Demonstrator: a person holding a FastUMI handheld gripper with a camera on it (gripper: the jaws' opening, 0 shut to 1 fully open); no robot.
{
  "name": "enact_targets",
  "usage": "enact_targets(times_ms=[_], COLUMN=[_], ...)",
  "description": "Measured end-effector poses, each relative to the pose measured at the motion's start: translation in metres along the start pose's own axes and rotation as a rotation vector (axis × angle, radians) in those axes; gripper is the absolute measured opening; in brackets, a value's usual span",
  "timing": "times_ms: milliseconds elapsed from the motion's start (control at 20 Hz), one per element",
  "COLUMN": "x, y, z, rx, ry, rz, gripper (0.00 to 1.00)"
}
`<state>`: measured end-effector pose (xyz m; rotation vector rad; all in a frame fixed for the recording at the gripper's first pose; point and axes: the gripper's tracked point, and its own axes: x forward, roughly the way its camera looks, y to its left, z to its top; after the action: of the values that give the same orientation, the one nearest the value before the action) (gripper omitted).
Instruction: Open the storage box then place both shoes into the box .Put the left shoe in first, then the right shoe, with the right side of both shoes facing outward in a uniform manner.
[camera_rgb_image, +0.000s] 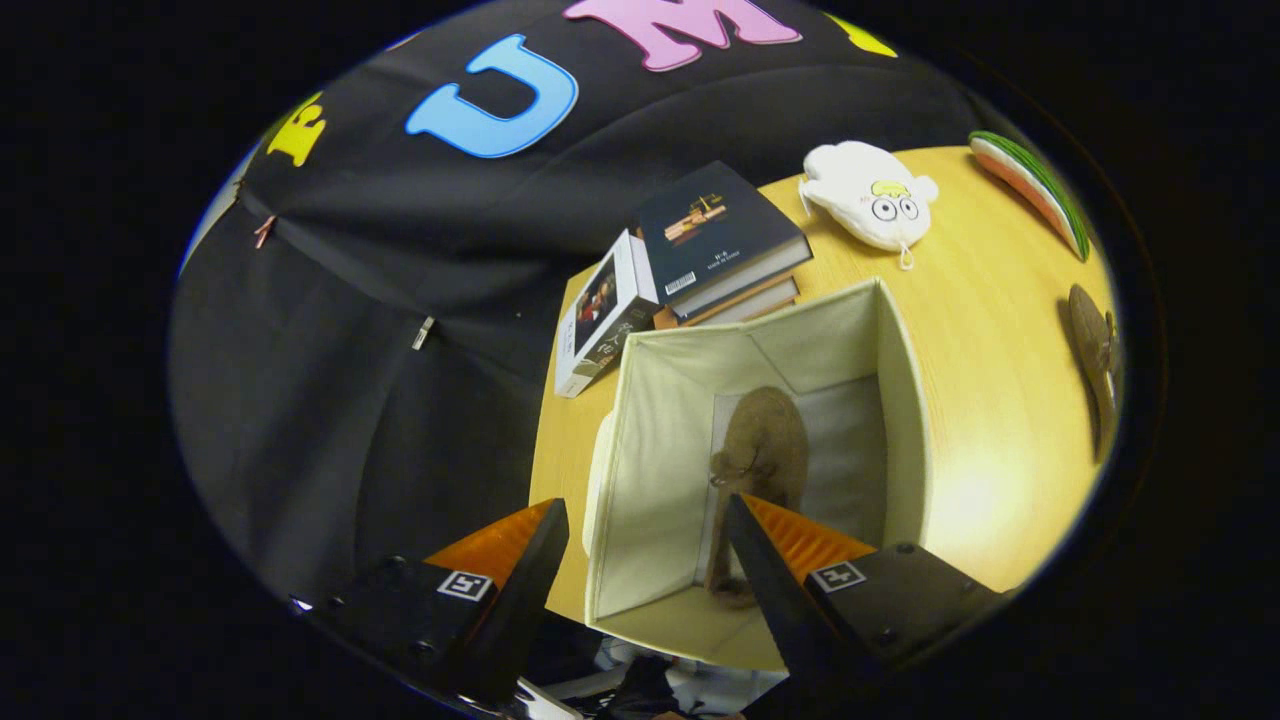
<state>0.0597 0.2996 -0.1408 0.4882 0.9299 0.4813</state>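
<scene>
The storage box (640, 470) stood open on the wooden table (990, 400), its pale fabric walls upright and its mouth facing up, so the lid step looked done. Inside the box one brown shoe (762, 450) lay on the floor of the box, stretched along its length near the wall on the side of the open tabletop; by the task's order this was judged to be the left shoe, though which side faced outward could not be told from this angle. The second brown shoe (1093, 360) lay on the table well apart from the box, past that same wall, apparently waiting its turn.

The gripper (645, 560) hung above the near rim of the box with its fingers spread wide and nothing between them. One finger reached over the box's interior just above the shoe, the other sat outside the box's far wall, which fits a tool that had nothing to hold at that point.

Behind the box a stack of books (720, 250) rested just beside its back wall, and beyond them a white plush toy (870, 200) and a watermelon-slice toy (1035, 190) sat further off, clear of any path to the remaining shoe
</scene>
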Motion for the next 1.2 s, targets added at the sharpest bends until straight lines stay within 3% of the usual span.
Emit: enact_targets(times_ms=[200,450,750,950,1200], x=[-0.06,-0.136,-0.193,-0.21,-0.206], y=[-0.044,-0.163,-0.292,-0.376,-0.457], z=[0.034,0.066,0.065,0.056,0.048], rx=[-0.158,-0.32,-0.243,-0.19,-0.231], ry=[-0.111,-0.18,-0.139,-0.09,0.001], rz=[-0.046,-0.263,-0.405,-0.492,-0.558], gripper=[0.98,0.98,0.99,0.99,0.99])
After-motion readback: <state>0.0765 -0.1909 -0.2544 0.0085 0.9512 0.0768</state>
